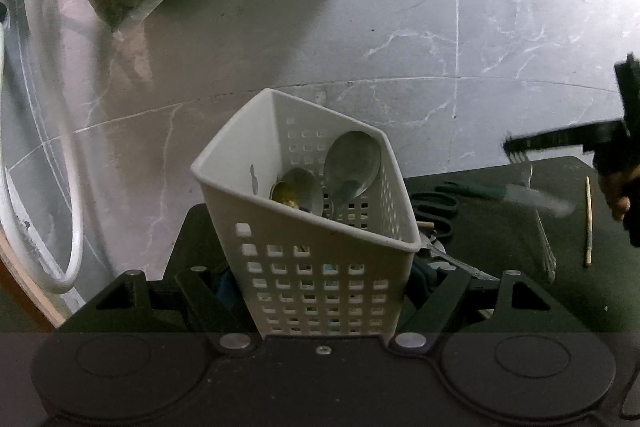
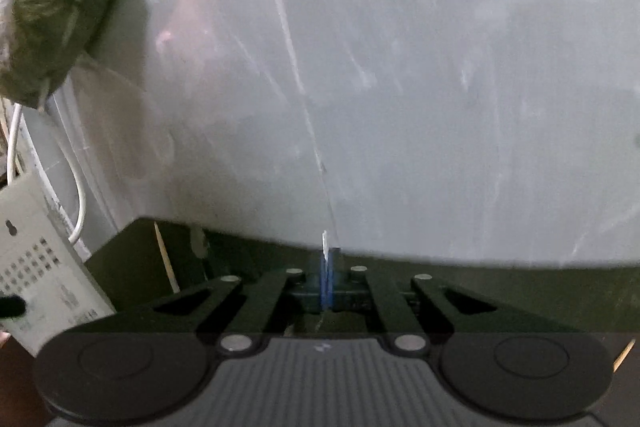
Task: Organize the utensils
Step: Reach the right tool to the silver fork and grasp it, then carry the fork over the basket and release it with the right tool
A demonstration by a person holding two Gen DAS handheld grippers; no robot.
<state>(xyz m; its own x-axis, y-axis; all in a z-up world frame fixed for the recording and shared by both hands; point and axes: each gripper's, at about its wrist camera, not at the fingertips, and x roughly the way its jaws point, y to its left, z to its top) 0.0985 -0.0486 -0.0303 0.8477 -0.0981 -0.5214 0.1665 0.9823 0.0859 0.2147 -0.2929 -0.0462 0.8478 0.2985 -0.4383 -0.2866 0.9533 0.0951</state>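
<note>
White perforated plastic basket, tilted, w/ round metal spoons inside, clamped in left tool over dark tabletop. Right tool: blue pads together, nipping a thin pale sliver; angled slightly down.

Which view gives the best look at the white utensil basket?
The left wrist view: the white basket fills the centre, tilted, clamped by the left gripper, with spoons visible inside. The right wrist view shows only a perforated white corner at its left edge, likely the same basket.
</note>
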